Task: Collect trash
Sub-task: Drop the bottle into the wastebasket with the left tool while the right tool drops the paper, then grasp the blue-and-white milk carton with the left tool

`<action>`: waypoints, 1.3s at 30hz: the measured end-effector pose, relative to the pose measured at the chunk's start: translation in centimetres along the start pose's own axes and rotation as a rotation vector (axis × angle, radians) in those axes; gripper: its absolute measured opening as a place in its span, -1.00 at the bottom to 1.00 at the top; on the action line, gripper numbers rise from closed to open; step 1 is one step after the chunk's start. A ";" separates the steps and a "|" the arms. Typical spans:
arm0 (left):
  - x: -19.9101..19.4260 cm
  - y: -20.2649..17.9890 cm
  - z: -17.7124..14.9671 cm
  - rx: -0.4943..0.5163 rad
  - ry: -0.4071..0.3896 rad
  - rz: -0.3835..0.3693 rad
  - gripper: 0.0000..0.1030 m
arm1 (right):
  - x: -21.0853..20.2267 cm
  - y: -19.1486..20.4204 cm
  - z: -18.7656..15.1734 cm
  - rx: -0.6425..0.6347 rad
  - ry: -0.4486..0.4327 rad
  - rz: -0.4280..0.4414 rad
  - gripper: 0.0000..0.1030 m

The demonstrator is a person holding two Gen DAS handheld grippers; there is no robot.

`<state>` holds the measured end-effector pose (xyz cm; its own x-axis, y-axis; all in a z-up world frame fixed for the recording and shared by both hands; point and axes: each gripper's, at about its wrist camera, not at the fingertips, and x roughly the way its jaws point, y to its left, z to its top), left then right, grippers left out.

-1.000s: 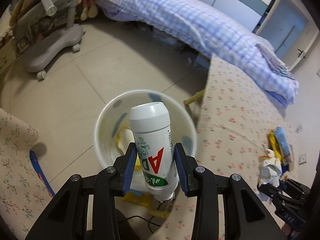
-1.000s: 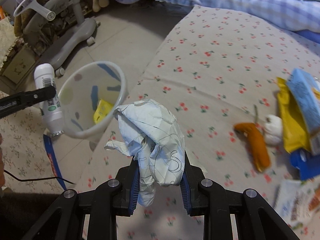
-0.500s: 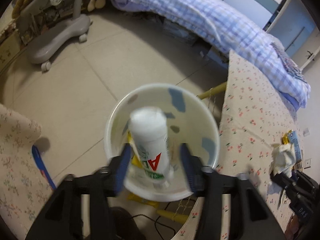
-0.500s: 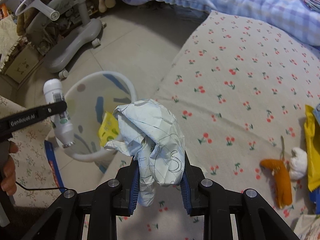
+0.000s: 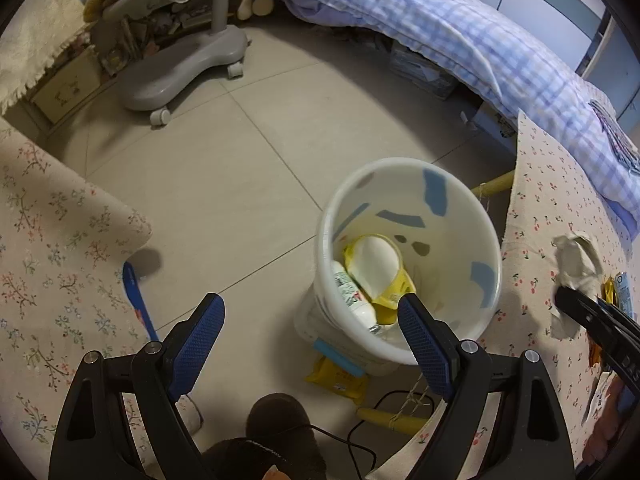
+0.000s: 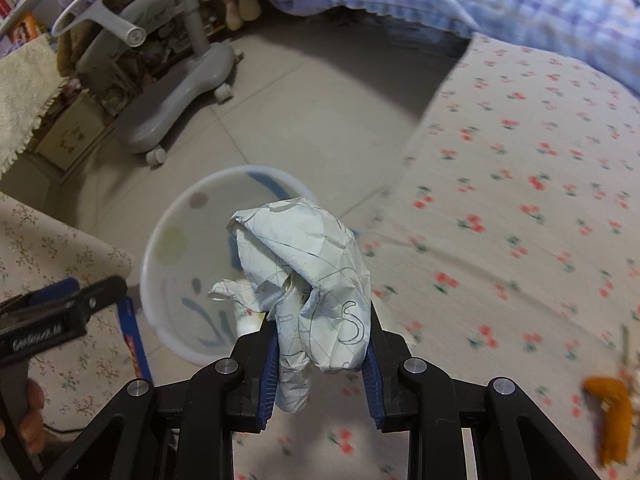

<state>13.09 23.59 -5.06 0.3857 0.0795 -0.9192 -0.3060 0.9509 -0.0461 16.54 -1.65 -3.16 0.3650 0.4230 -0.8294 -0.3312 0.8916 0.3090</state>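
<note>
A white bin (image 5: 408,208) with blue patches stands on the tiled floor beside the floral-covered table. A white bottle (image 5: 352,294) lies inside it against yellow wrappers (image 5: 392,292). My left gripper (image 5: 310,334) is open and empty just above the bin's near rim. My right gripper (image 6: 322,354) is shut on a crumpled paper ball (image 6: 308,272) and holds it above the table edge next to the bin (image 6: 180,236). The paper ball also shows in the left wrist view (image 5: 576,264).
A grey wheeled chair base (image 5: 180,68) stands on the floor behind the bin. A bed with a blue checked quilt (image 5: 460,36) runs along the back. An orange scrap (image 6: 612,412) lies on the floral cloth (image 6: 520,200). A yellow packet (image 5: 338,376) lies at the bin's foot.
My left gripper has opened and the white bottle has dropped into the bin. My right gripper has carried the paper ball left toward the bin.
</note>
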 end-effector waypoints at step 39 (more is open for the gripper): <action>-2.8 -15.2 -2.2 0.261 0.034 -0.101 0.75 | -12.4 -12.7 -2.8 0.159 -0.146 -0.212 0.44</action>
<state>14.74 8.23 -2.64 0.3722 -0.0253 -0.9278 -0.0317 0.9987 -0.0399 13.83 -18.69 1.91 0.5364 0.2335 -0.8110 -0.0985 0.9717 0.2146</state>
